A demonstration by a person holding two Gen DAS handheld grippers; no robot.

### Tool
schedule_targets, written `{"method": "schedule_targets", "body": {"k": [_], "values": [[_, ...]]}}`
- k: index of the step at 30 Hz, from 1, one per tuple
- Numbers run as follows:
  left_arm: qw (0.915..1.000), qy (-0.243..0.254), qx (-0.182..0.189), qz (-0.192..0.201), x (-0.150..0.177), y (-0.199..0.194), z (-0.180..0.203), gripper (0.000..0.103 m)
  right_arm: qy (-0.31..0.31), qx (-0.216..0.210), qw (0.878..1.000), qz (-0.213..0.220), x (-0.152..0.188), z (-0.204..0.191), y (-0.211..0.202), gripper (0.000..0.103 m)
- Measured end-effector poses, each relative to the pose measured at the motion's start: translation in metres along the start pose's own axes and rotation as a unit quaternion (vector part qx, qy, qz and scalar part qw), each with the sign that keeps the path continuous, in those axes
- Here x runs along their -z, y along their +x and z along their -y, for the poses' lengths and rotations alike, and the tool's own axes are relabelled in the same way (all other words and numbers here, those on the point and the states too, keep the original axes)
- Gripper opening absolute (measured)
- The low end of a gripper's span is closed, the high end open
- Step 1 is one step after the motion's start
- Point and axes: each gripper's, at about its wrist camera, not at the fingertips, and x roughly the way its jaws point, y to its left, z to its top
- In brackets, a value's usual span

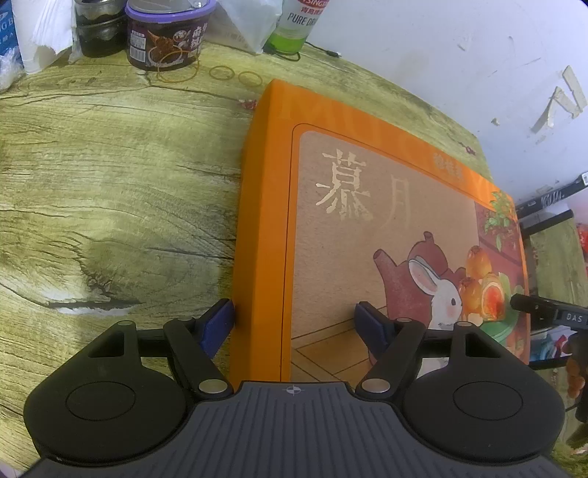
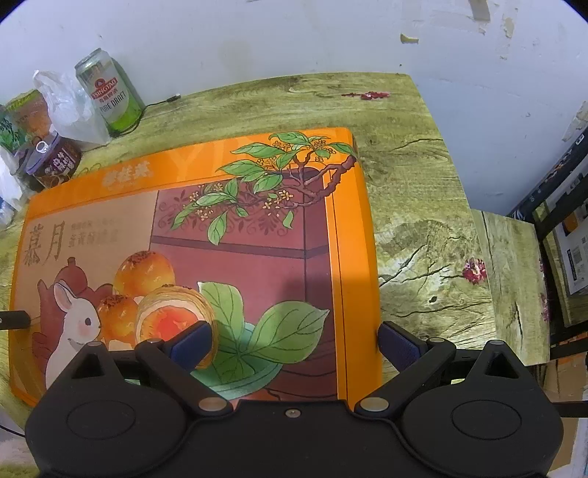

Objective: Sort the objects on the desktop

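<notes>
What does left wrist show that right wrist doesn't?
Only the left wrist view: three loose rubber bands on the table near the cup, and crumpled white tissue at the far left.

Only the right wrist view: the box's branch-and-leaf artwork corner, the bare table beyond the box's right edge, and a lower side surface with the same wood print.

Both: the orange box with its rabbit picture, the purple-lidded cup, the green can, the white wall, and each view's own tool straddling one side edge of the box.
</notes>
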Motion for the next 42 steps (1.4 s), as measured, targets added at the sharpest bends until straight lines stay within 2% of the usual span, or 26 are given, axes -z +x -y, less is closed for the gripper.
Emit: {"method": "schedule_targets", "body": {"k": [8,10,18,28,42], "values": [[1.0000,-0.006,-0.005,0.000,0.000,-0.002,0.001,0.074,0.020,-0.008,1.000,0.003,0.000,0.005,-0.001,0.098],[0.9999,-0.008,-0.008,-0.004,0.000,-0.002,0.002,0.077,0.035,-0.014,0.999,0.003,0.000,0.010,-0.002,0.098],[0.9991,-0.008,-0.042,0.000,-0.010,-0.010,0.008,0.084,0.082,-0.031,0.996,-0.001,0.002,0.023,-0.004,0.097],[0.9971,0.013,-0.074,-0.012,-0.028,-0.002,0.021,0.083,0.065,-0.022,0.998,-0.007,-0.009,0.018,0.004,0.097],[0.9960,0.025,-0.078,-0.037,-0.031,0.013,0.031,0.082,0.055,-0.013,0.998,-0.018,-0.015,0.018,0.016,0.098]]}}
